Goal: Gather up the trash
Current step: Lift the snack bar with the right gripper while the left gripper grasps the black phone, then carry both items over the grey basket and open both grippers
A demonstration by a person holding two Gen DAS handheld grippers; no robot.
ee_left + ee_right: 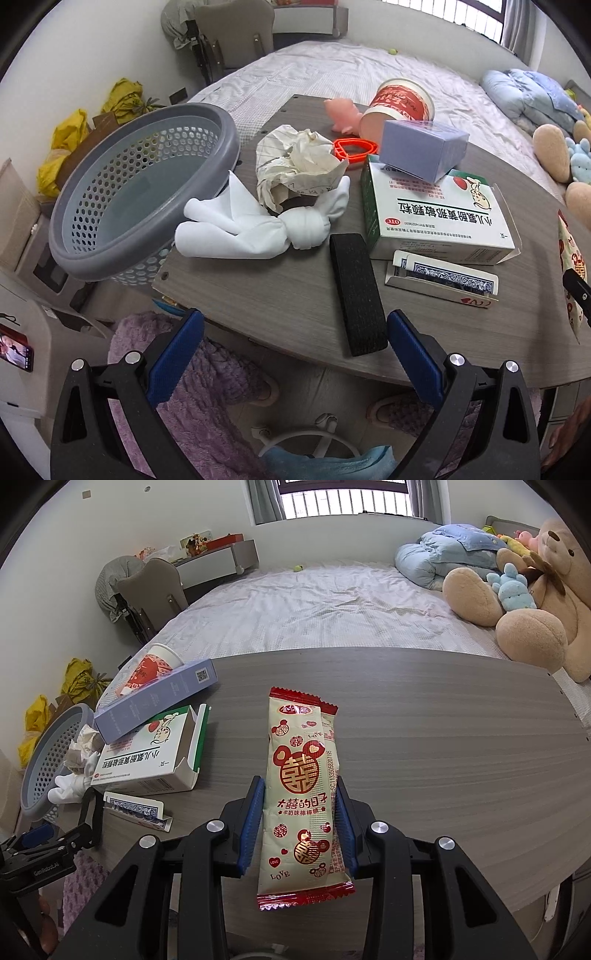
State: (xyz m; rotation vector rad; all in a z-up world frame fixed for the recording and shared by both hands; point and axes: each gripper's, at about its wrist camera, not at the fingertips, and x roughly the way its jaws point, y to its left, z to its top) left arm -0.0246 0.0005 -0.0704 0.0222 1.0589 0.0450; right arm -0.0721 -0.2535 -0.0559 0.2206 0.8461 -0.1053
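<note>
My right gripper [300, 808] is shut on a cream and red snack wrapper [299, 775] and holds it just above the wooden table [443, 746]. The wrapper's edge shows at the far right of the left wrist view [570, 280]. My left gripper [295, 343] is open and empty at the table's near edge, by a black strap [356, 291]. Ahead of it lie a white knotted cloth [255, 225], a crumpled paper ball [295, 162], a medicine box [436, 214] and a card box [443, 282]. A grey perforated basket [140, 184] stands at the table's left edge.
A lilac box [421, 147], a red paper cup [399, 107], an orange cutter [356, 149] and a pink toy [343, 114] sit at the back. A bed [314, 609] with plush toys [535, 602] lies beyond. Yellow bags [66, 147] are on the floor at left.
</note>
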